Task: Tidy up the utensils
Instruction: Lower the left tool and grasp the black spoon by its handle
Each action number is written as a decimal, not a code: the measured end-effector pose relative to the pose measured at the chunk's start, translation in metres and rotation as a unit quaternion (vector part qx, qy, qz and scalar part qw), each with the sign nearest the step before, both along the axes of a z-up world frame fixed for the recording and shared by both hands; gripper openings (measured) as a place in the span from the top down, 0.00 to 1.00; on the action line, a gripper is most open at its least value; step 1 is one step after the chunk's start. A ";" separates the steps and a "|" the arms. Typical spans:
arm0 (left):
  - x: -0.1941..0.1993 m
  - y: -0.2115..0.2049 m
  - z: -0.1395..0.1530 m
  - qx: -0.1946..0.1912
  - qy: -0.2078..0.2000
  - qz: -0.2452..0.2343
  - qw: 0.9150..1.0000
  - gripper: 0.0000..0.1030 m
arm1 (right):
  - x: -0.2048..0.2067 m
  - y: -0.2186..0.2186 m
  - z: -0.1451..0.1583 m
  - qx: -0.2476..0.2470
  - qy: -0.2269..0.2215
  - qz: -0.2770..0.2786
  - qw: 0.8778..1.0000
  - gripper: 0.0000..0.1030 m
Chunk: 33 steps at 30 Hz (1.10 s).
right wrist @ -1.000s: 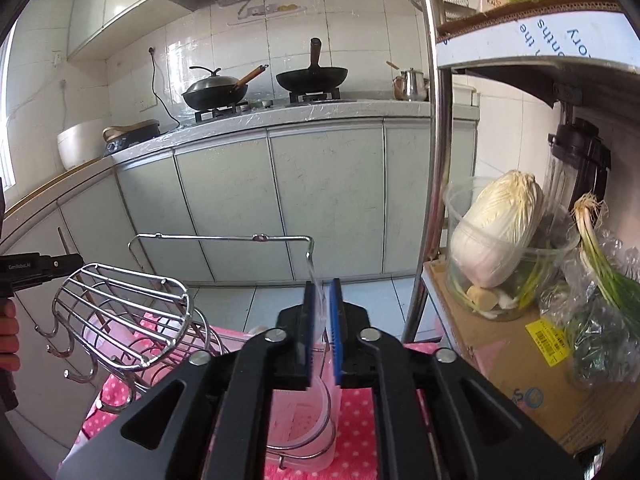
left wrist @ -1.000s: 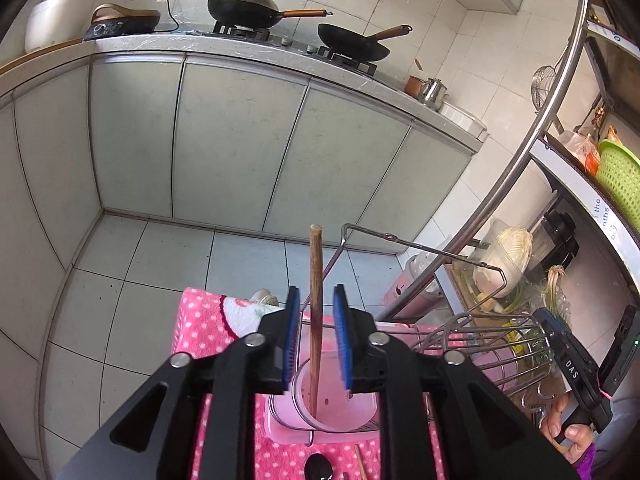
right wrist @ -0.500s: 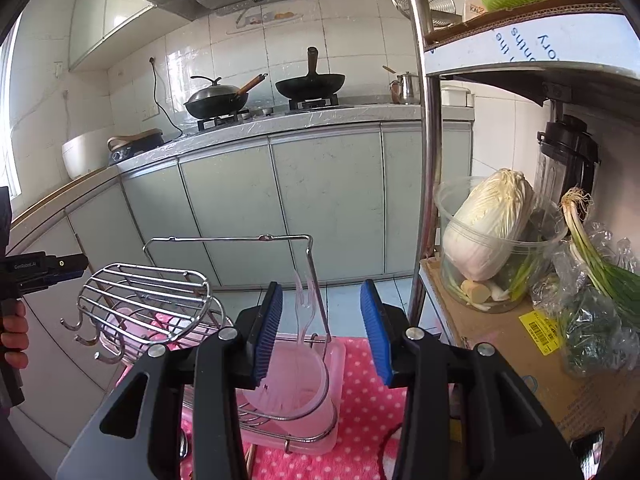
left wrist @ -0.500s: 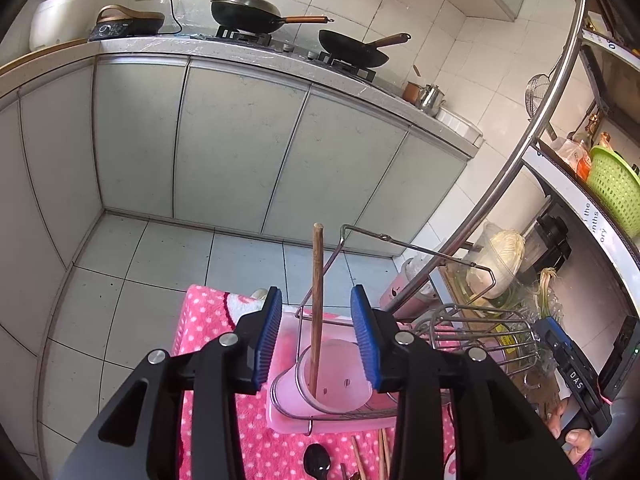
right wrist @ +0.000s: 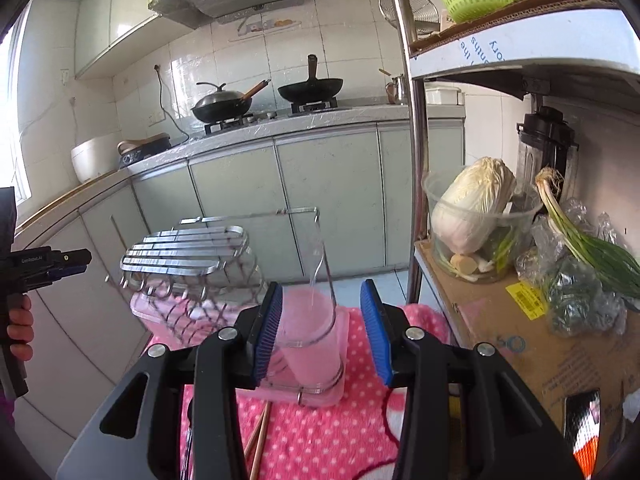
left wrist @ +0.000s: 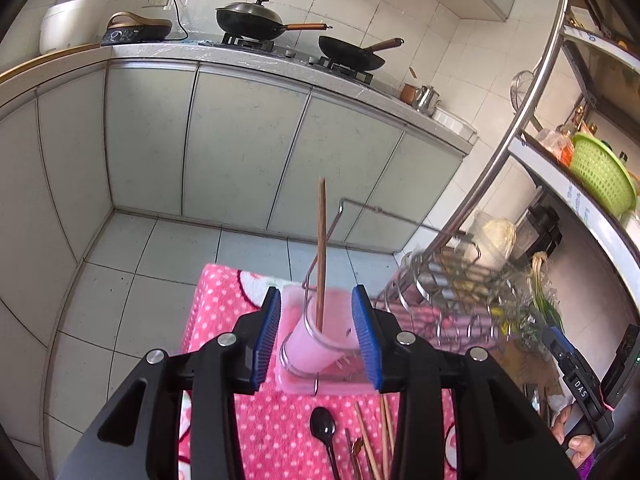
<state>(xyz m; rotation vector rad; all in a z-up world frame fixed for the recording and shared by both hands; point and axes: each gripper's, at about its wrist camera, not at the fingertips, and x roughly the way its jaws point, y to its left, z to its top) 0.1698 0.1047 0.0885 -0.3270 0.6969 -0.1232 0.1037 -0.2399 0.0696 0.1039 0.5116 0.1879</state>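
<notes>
With both claws released and empty, the left gripper (left wrist: 316, 338), its jaws opening, hangs nearer the loose brown wooden chopsticks (left wrist: 378, 436) lying lengthwise on the pink dotted cloth (left wrist: 224, 300), probably nearer than the right gripper (right wrist: 322, 332).

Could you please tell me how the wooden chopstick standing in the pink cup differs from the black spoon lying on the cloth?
The wooden chopstick stands nearly upright with its lower end inside the pink cup, while the black spoon lies flat on the dotted pink cloth. The chopstick is a plain brown stick; the spoon is dark with a rounded bowl. The chopstick is already put away, and the spoon is not. Neither is held.
</notes>
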 end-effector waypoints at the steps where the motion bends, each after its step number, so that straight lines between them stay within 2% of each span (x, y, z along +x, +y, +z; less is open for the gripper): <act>1: -0.005 -0.002 -0.005 0.002 0.007 -0.001 1.000 0.65 | -0.004 0.002 -0.005 0.000 0.008 0.003 1.000 0.60; 8: -0.025 -0.019 -0.056 -0.001 0.062 -0.027 0.998 0.65 | -0.022 0.019 -0.052 0.002 0.074 0.040 0.996 0.60; 12: -0.021 -0.035 -0.096 -0.003 0.122 -0.043 0.992 0.66 | -0.026 0.024 -0.080 0.010 0.116 0.049 0.992 0.60; 18: -0.015 -0.057 -0.141 0.004 0.179 -0.053 0.982 0.68 | -0.033 0.026 -0.112 0.015 0.156 0.052 0.986 0.60; 23: -0.014 -0.073 -0.166 0.012 0.207 -0.054 0.977 0.68 | -0.035 0.025 -0.127 0.019 0.173 0.058 0.983 0.60; 26: -0.010 -0.080 -0.179 0.000 0.236 -0.057 0.970 0.69 | -0.035 0.024 -0.131 0.023 0.181 0.063 0.981 0.60; 33: 0.008 -0.087 -0.204 -0.011 0.294 -0.046 0.955 0.84 | -0.032 0.020 -0.133 0.036 0.191 0.064 0.979 0.60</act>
